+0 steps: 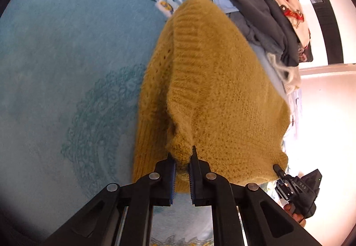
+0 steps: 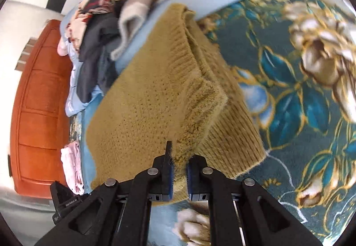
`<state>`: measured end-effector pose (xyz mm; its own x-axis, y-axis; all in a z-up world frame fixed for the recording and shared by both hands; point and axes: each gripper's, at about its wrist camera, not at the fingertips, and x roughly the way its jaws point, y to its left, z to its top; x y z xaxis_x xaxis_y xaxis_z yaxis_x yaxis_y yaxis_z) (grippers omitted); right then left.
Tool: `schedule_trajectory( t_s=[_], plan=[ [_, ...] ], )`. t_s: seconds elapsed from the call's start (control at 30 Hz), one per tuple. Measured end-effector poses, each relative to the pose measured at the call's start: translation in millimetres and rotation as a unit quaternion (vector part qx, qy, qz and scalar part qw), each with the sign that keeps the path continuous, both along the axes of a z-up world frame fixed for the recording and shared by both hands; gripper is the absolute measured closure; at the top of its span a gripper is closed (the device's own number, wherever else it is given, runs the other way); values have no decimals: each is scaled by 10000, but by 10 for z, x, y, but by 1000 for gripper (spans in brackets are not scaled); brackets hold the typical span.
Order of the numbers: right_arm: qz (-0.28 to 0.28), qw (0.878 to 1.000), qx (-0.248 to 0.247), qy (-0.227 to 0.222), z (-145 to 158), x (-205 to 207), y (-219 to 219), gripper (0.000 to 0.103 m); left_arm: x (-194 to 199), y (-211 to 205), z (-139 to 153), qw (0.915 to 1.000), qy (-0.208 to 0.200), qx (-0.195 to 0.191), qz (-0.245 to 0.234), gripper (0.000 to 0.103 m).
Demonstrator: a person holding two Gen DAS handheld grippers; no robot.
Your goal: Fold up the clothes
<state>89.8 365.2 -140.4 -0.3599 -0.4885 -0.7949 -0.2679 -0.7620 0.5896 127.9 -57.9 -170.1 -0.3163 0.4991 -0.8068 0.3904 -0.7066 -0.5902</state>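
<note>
A mustard-yellow knit sweater [image 1: 218, 90] hangs lifted over the bed, held at two corners. My left gripper [image 1: 182, 157] is shut on one ribbed edge of it. My right gripper [image 2: 179, 157] is shut on another ribbed corner of the sweater [image 2: 155, 94], which drapes away from it with a fold on the right side. The right gripper also shows in the left wrist view [image 1: 280, 171], pinching the sweater's lower right corner.
A teal bedspread [image 1: 66, 56] lies under the sweater; in the right wrist view it has a floral pattern [image 2: 300, 90]. A pile of dark, grey and patterned clothes [image 1: 267, 7] lies beyond the sweater. A folded pink garment [image 2: 71, 165] and an orange headboard [image 2: 37, 101] are at left.
</note>
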Motion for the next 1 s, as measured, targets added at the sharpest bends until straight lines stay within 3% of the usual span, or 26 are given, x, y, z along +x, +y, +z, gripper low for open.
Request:
schedule_trajectory(
  t_s=[0.07, 0.23, 0.3, 0.43, 0.5, 0.57, 0.63, 0.73, 0.87, 1.0],
  plan=[
    [10, 9999, 31, -103, -123, 52, -15, 94, 10, -27, 18, 10000, 35, -10, 18, 91],
    [346, 9983, 446, -123, -79, 27, -33, 91, 0, -46, 90, 9996, 70, -274, -96, 88],
    [441, 9956, 819, -105, -42, 40, 7, 80, 5, -30, 79, 9986, -101, -509, -137, 86],
    [359, 9899, 1373, -33, -15, 74, 175, 60, 31, -73, 117, 9936, -471, -1028, -51, 72],
    [143, 9911, 1324, 4, -35, 83, 300, 46, 55, -164, 205, 9890, -633, -1326, 140, 74],
    [-55, 9948, 1007, 150, -43, 91, 411, 42, 65, -221, 372, 9857, -501, -1577, 305, 74],
    [-257, 9960, 834, 200, -77, 85, 508, 42, 51, -214, 586, 9867, -72, -1572, 414, 74],
    [-543, 9962, 662, 134, -181, 63, 624, 42, -67, 125, 766, 9921, 554, -1123, -18, 74],
    [-814, 9965, 174, 64, -288, 75, 668, 42, -267, 792, 654, 9917, 735, -396, -981, 74],
    [-833, 9965, -56, 78, -309, 94, 635, 42, -267, 1213, 260, 9864, 366, -316, -1571, 75]
  ],
)
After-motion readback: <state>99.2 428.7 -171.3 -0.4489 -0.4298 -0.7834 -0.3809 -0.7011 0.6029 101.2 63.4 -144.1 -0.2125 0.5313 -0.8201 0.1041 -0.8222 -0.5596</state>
